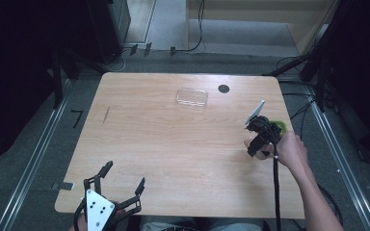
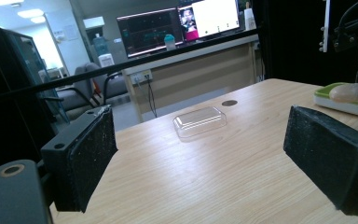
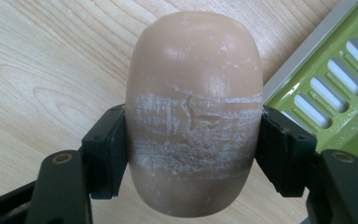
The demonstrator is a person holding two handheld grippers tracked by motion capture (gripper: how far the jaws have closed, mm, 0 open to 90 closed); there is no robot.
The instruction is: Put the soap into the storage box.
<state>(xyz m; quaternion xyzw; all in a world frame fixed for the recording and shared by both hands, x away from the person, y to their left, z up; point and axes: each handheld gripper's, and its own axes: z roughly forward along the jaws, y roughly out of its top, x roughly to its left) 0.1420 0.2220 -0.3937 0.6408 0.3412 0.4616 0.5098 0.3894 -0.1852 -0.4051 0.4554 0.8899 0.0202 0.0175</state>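
**Right claw grasps the soap bar beside the green dish**

The right claw (image 3: 193,154) is clenched on a tan soap bar (image 3: 193,112). Its two black jaws press on the bar from both sides, around the middle, where the soap has pale scratch marks. The bar is over the wooden surface (image 3: 42,60), just beside the green soap dish (image 3: 340,88), which has a white rim and slots in its bottom. Whether the bar touches the surface, I cannot tell.

In the high view, the right claw (image 1: 259,137) is at the right edge of the surface (image 1: 173,144), and the green soap dish (image 1: 280,126) shows behind it.

The left claw (image 1: 124,177) is released, with its jaws wide apart and nothing between them. It is at the near edge of the surface, well apart from the soap. A clear plastic lid (image 1: 191,97) lies at the far side, near a small dark round hole (image 1: 223,88).
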